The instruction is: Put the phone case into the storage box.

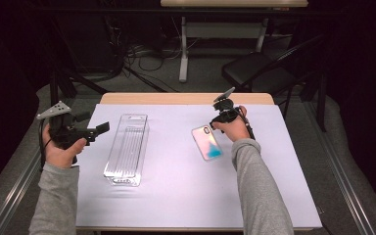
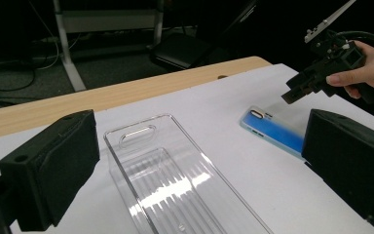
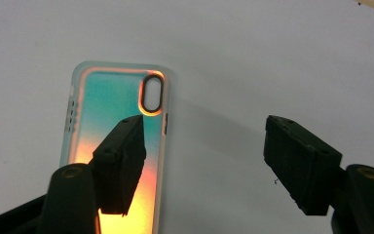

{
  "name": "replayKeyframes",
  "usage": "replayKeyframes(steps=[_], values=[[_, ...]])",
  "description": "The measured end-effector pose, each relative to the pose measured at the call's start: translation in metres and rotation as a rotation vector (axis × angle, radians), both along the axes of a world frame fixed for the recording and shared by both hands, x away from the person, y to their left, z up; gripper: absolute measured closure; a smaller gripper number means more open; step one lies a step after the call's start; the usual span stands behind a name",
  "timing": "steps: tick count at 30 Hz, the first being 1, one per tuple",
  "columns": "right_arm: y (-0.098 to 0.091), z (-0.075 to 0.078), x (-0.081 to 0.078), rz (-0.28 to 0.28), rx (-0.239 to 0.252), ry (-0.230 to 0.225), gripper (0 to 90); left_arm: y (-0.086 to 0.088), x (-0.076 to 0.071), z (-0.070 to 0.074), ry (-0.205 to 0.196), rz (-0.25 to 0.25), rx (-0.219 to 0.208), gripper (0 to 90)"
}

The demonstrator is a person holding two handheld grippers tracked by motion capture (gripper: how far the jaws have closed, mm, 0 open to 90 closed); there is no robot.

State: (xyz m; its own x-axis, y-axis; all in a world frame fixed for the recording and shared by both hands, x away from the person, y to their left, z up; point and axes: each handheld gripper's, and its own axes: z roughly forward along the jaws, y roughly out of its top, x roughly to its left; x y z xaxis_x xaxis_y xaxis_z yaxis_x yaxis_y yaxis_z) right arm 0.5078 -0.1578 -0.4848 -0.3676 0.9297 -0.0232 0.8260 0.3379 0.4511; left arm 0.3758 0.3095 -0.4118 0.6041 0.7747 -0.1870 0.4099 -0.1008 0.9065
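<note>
Left gripper [image 1: 103, 128]: jaws apart, empty, held over the bench's left edge.
Plastic tray [image 1: 127, 148]: clear, empty, flat on the bench [image 1: 176, 196].
Phone case [image 1: 207, 142]: lies flat, right of centre; likely light, thin, slick, a little flexible; best pinched across its long edges.
Right gripper [image 3: 204, 161]: jaws apart, nothing between them, just above the case's camera end.

My left black two-jaw gripper [image 1: 98, 129] sits level at the table's left edge, jaws wide apart, nothing btwn them, hand wrapped round the grip. My right black two-jaw gripper [image 1: 216, 123] is far right of centre, tipped down, jaws apart & empty, grey-sleeved forearm stretched fwd.
</note>
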Motion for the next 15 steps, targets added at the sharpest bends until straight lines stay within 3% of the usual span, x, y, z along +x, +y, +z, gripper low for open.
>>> replayKeyframes(steps=[5, 7, 13, 14, 15], values=[[-0.0013, -0.0033, -0.0003, 0.022, 0.001, 0.047, 43.5, 0.0006, 0.0004, -0.0001, 0.000, 0.000, -0.001, 0.6], [-0.0016, -0.0018, -0.0008, 0.017, -0.002, 0.093, 45.4, 0.0003, 0.0006, -0.0004, 0.003, 0.000, 0.001, 0.6], [-0.0019, -0.0079, -0.0037, -0.006, 0.005, 0.151, 49.3, -0.0008, 0.0013, -0.0011, 0.008, -0.002, 0.005, 0.6], [-0.0030, -0.0095, -0.0030, 0.024, 0.010, 0.153, 50.0, -0.0007, 0.0014, -0.0012, 0.009, -0.003, 0.005, 0.6], [-0.0019, -0.0105, -0.0037, 0.016, 0.020, 0.166, 50.2, -0.0007, 0.0015, -0.0013, 0.011, -0.003, 0.005, 0.8]])
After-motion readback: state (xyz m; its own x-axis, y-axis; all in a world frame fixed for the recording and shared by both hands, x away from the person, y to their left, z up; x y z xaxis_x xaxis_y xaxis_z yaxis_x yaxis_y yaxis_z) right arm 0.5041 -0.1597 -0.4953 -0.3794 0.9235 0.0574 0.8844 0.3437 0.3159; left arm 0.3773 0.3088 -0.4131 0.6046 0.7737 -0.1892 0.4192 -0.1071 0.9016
